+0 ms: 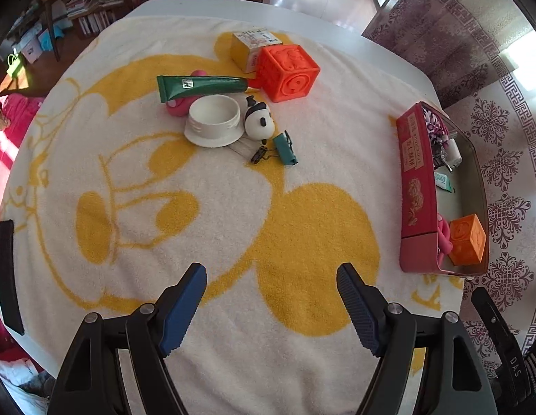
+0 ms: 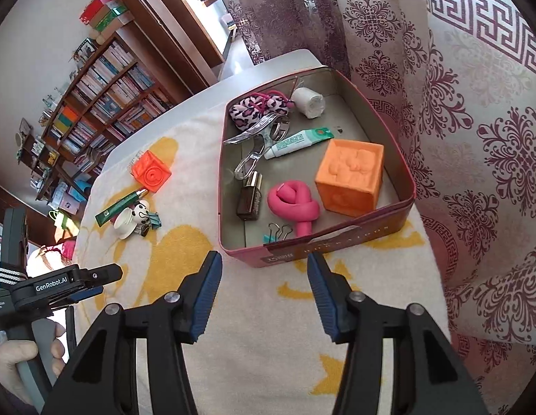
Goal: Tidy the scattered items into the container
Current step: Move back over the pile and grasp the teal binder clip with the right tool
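A red tin container [image 1: 416, 186] [image 2: 340, 238] stands at the towel's right edge. Inside lie an orange cube [image 2: 351, 176], a pink knotted toy [image 2: 295, 204], a small tube [image 2: 297, 141], a nail polish bottle [image 2: 250, 199], a teal binder clip [image 2: 275, 235] and other bits. Scattered on the towel are a green tube [image 1: 202, 86], a white lid [image 1: 214, 121], a panda figure [image 1: 259, 121], a teal binder clip [image 1: 285, 147], a red-orange cube [image 1: 288, 72] and a yellow box [image 1: 250, 48]. My left gripper [image 1: 271, 276] is open and empty, well short of the pile. My right gripper [image 2: 262, 269] is open and empty, just before the tin's near wall.
A white and yellow towel [image 1: 199, 207] covers the table. A patterned curtain [image 2: 475, 138] hangs right of the tin. Bookshelves [image 2: 95, 103] stand beyond the table. A pink toy [image 1: 176, 107] lies partly under the green tube.
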The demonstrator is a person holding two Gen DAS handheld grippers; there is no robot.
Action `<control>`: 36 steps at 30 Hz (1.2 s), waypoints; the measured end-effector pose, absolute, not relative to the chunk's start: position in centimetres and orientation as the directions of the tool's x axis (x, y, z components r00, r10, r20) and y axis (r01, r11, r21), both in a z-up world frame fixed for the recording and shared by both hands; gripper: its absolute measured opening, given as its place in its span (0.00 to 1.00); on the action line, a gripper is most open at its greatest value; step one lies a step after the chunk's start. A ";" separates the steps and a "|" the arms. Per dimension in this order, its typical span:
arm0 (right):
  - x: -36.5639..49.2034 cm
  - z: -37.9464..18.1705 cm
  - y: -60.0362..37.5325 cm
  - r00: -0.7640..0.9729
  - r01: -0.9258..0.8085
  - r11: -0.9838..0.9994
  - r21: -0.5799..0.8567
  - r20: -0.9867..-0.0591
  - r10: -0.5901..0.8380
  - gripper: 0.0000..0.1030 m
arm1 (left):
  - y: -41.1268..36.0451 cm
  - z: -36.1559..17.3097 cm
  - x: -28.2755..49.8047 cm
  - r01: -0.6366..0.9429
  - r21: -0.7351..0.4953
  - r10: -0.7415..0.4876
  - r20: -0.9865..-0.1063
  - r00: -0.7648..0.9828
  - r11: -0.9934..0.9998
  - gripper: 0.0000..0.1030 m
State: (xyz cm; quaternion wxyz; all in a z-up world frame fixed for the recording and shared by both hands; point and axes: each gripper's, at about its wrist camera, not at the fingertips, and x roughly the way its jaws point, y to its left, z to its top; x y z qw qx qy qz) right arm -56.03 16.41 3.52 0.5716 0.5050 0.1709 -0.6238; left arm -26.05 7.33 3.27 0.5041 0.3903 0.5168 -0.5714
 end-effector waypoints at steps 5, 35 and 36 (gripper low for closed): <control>-53.8 3.0 15.4 0.203 0.888 -0.259 0.381 -0.829 -0.521 0.55 | 7.3 2.8 -22.4 0.973 -0.196 -0.167 -0.970 -0.175 0.119 0.77; -40.2 -0.7 3.4 0.274 0.939 -0.085 0.332 -0.876 -0.396 0.55 | 3.6 -0.9 -12.4 0.955 -0.226 -0.067 -0.974 -0.217 0.190 0.77; -39.9 -0.8 2.9 0.272 0.941 -0.083 0.329 -0.878 -0.394 0.55 | 3.5 -1.0 -12.2 0.956 -0.225 -0.065 -0.974 -0.217 0.189 0.77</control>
